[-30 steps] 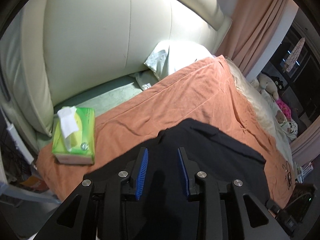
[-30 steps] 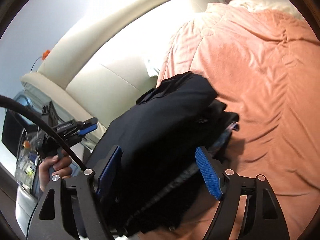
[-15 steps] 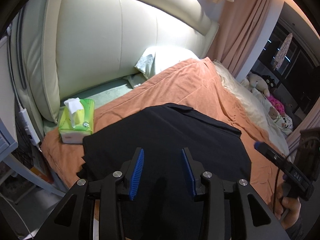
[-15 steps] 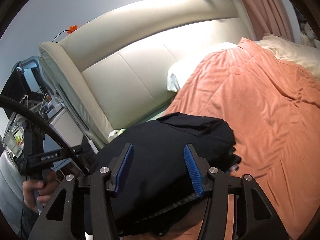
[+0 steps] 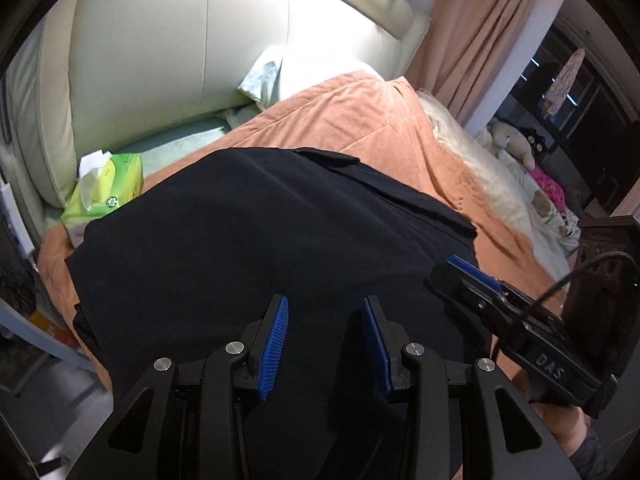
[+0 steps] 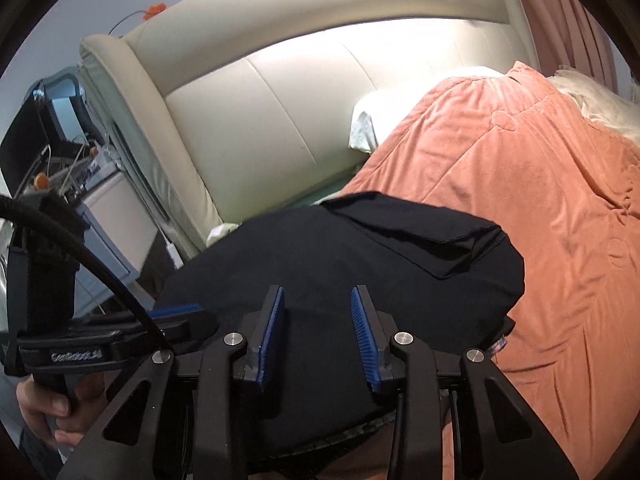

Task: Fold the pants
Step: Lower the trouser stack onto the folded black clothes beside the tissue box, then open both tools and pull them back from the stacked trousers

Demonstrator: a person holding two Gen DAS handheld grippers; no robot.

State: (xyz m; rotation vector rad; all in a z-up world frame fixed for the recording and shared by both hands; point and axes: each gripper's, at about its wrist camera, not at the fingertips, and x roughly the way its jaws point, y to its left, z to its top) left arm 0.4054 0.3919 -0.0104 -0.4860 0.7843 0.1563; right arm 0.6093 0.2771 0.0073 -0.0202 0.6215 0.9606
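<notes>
both the left gripper (image 5: 325, 344) and right gripper (image 6: 318, 334) are hovering with fingers spread and empty over the folded black pants (image 5: 256, 248), probably needing only a final smoothing press.

orange blanket (image 5: 360, 120) | tissue box (image 5: 108, 188) | pillow (image 5: 288, 76) | headboard (image 6: 280, 112)

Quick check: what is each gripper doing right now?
Left gripper: open, empty, above the black pants.
Right gripper: open, empty, above the same pants.
</notes>
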